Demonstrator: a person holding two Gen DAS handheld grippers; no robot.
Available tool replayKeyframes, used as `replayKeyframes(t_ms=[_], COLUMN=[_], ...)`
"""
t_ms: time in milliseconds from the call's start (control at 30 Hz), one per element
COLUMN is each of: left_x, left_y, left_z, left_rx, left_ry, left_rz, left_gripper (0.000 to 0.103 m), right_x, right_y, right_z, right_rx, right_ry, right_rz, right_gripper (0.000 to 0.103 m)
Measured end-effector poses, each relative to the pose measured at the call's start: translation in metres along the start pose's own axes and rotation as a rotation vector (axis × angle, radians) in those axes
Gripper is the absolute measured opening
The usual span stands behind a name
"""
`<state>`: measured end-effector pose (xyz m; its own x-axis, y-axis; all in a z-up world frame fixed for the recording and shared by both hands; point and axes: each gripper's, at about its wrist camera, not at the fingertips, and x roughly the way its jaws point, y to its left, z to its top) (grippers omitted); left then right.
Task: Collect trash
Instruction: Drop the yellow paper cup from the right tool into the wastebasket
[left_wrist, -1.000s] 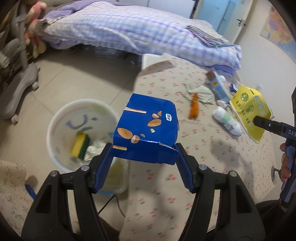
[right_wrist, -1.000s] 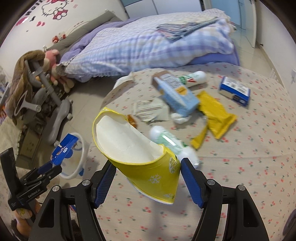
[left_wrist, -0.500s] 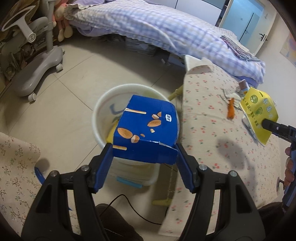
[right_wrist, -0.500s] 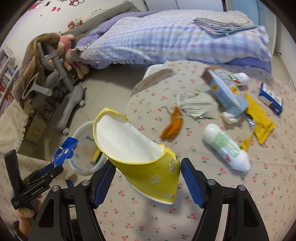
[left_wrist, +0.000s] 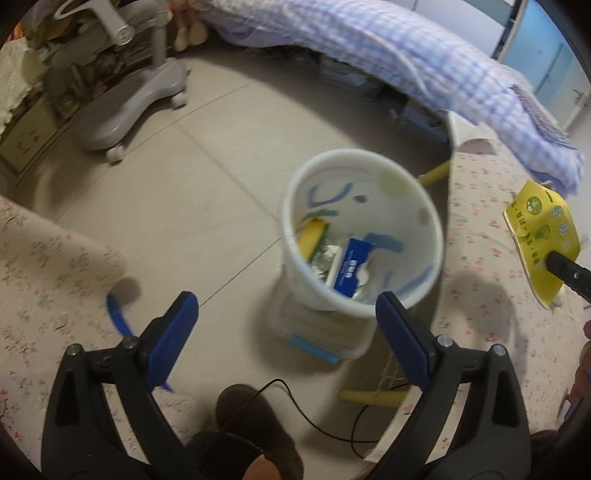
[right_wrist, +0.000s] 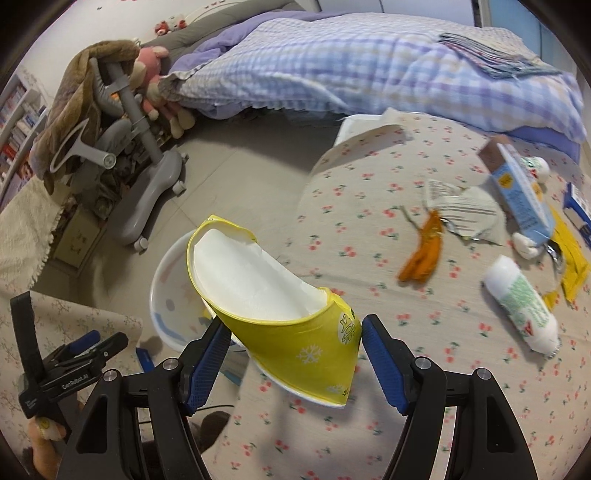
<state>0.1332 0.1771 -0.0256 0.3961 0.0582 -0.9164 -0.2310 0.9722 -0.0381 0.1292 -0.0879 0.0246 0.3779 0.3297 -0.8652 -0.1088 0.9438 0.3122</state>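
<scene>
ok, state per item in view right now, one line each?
left gripper: jaws opening, nothing between them
blue box: inside the bin
white bin: upright on the floor, holding trash
right gripper: shut on yellow paper cup
yellow paper cup: torn, crushed, held up
white bottle: lying on the tablecloth

A grey wheeled chair base (left_wrist: 129, 99) stands on the tiled floor (left_wrist: 177, 192), beside a bed under a checked quilt (right_wrist: 369, 66), plush toys (right_wrist: 151, 70) nearby

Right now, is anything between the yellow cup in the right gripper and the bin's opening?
Nothing visible. The yellow cup sits gripped in the right gripper, beside the white bin, whose mouth is open and only part full.
</scene>
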Motion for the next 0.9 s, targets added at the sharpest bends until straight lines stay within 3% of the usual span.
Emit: replayKeyframes(t_ms=[267,433,900], left_x=[-0.001,0.001,0.001], left_y=[0.016,0.025,0.029], left_z=[-0.001,0.001,0.002], left_rx=[-0.005,-0.029,-0.061], left_ry=[0.017,0.037,0.046], left_rz=[0.049,0.036,0.004], left_gripper=[0.097,0.097,0.097], right_x=[0.032,0.048,0.057], right_y=[0.043,0.063,0.070], right_z=[0.003,0.008,0.011], right_rx=[-0.071,-0.094,-0.059], right_ry=[0.019,0.015,0.029], right_rz=[0.012,0.032,0.055], right_gripper=[0.075,0.074,0.074])
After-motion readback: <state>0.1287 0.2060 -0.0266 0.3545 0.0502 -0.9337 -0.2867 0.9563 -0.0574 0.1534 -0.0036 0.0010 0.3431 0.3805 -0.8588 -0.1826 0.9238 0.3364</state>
